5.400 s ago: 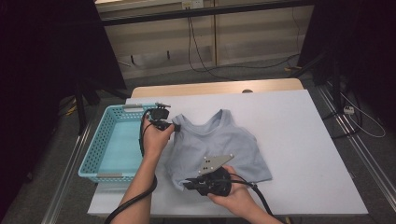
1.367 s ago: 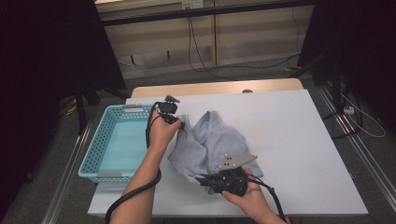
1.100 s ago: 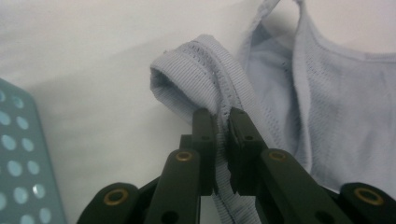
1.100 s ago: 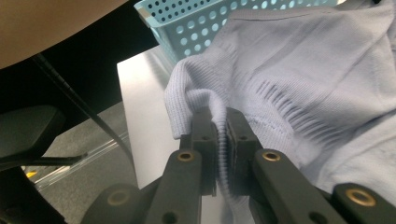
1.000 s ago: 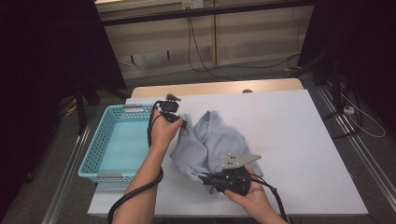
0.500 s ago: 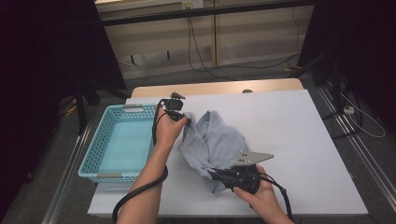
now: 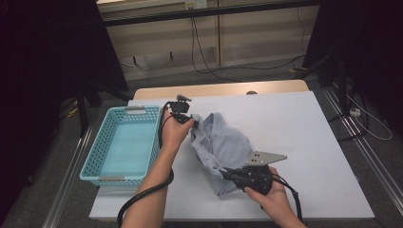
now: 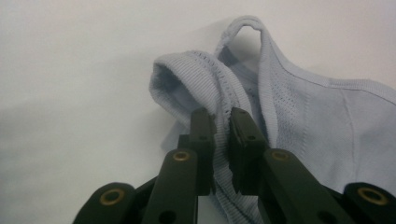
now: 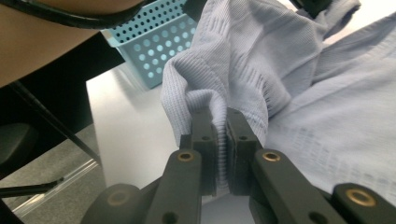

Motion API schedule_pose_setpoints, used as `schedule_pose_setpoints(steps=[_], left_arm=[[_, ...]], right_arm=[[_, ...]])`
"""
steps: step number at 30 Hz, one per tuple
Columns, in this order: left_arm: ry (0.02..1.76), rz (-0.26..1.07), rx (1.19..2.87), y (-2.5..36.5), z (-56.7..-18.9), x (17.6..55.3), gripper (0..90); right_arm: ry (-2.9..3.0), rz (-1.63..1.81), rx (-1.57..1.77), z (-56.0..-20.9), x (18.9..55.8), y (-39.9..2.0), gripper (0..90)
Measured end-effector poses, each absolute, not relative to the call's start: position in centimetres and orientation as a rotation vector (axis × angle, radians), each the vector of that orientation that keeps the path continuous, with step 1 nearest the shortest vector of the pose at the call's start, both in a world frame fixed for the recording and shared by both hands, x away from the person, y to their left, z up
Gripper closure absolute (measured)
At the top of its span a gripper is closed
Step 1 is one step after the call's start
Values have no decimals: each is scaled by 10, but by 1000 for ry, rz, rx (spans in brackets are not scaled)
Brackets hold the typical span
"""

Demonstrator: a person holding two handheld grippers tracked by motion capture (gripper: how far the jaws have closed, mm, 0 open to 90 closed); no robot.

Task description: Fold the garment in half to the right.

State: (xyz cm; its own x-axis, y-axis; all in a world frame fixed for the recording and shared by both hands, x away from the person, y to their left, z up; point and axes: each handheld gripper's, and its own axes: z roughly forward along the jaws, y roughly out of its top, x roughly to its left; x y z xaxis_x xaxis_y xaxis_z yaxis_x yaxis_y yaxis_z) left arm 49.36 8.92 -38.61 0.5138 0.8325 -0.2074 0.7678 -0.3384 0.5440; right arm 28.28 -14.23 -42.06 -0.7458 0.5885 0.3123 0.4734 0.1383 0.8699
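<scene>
Tank top (image 7: 219, 142) of light blue knit lies bunched on the white desk (image 7: 309, 137) beside the basket (image 7: 121, 145); we judge it soft and light. Left gripper (image 8: 223, 122) pinches a strap, right gripper (image 9: 219, 122) a hem fold.

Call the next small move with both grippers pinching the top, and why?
Probably carry the right gripper further across toward the left gripper to finish the fold: both are shut on the light blue tank top, whose near edge is already lifted and doubled over on the white table.
</scene>
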Motion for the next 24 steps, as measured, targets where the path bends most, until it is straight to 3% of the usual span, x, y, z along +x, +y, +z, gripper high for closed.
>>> schedule_pose_setpoints(steps=[24], left_arm=[[1257, 113, 2140, 74, -388, 497, 785]], right_arm=[[2280, 1526, 1110, -428, 283, -164, 851]])
